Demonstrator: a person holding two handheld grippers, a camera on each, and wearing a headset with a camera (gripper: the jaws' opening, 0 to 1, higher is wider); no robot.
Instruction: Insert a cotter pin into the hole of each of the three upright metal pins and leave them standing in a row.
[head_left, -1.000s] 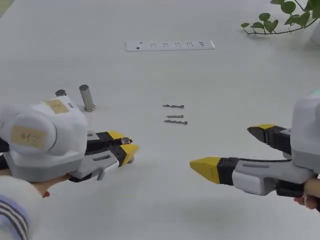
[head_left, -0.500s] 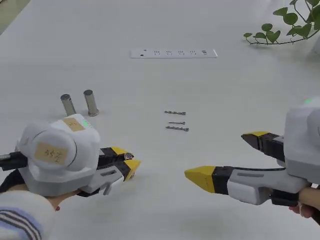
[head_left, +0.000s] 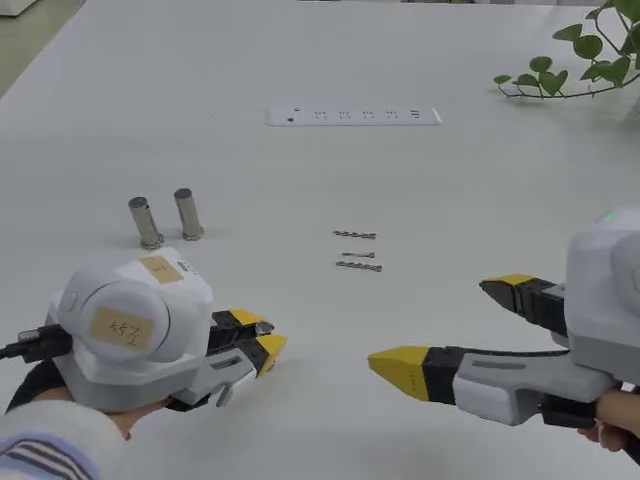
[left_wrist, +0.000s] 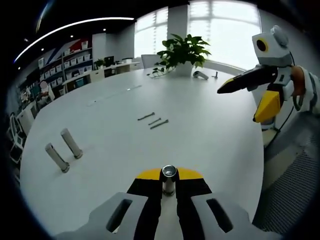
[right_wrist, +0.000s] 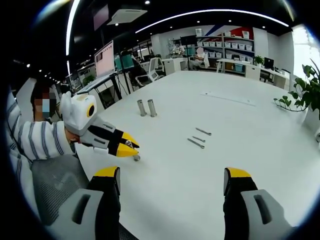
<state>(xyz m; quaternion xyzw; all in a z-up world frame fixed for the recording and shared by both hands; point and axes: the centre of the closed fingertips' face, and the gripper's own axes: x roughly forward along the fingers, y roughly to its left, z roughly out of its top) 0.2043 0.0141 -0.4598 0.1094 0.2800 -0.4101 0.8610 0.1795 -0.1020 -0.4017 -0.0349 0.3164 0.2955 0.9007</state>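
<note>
Nearest the person, the left gripper (head_left: 262, 333) was closed tight on one metal pin (left_wrist: 168, 183), whose round end showed between the yellow tips, low over the white table (head_left: 300, 420). To its right, the right gripper (head_left: 447, 325) hung with its jaws spread wide and nothing between them. Farther out, three cotter pins (head_left: 358, 255) lay close together, one behind the other, on the tabletop. Off to their left, a second metal pin (head_left: 146, 222) and a third metal pin (head_left: 188, 214) stood upright just beside each other. Beyond lay a white power strip (head_left: 354, 117), and a leafy plant (head_left: 541, 66) trailed in at the far right.
</note>
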